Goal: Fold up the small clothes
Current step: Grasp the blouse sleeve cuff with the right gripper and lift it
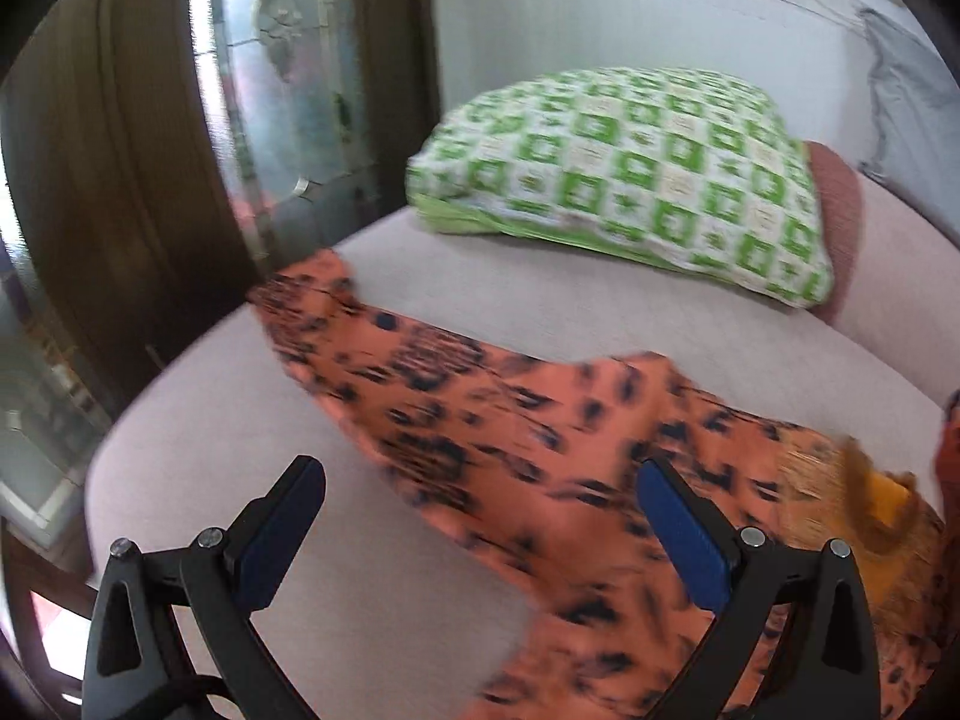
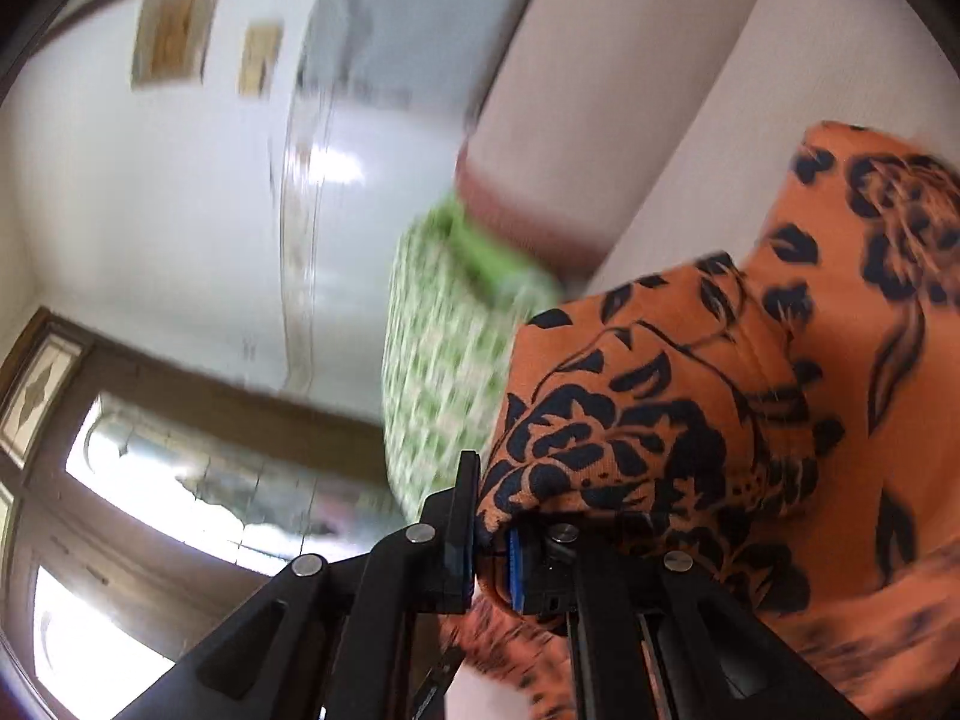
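bare mattress lies open left of the orange garment. the green checked pillow blocks the far end. a wooden door closes off the left side.

Left claw agape, right claw clamped

No text, label, brand, number or sign can be read in either view; the two framed pieces on the wall in the right wrist view are too blurred to show any writing; the orange garment carries only a dark floral print, no lettering; the green checked pillow bears a pattern alone.
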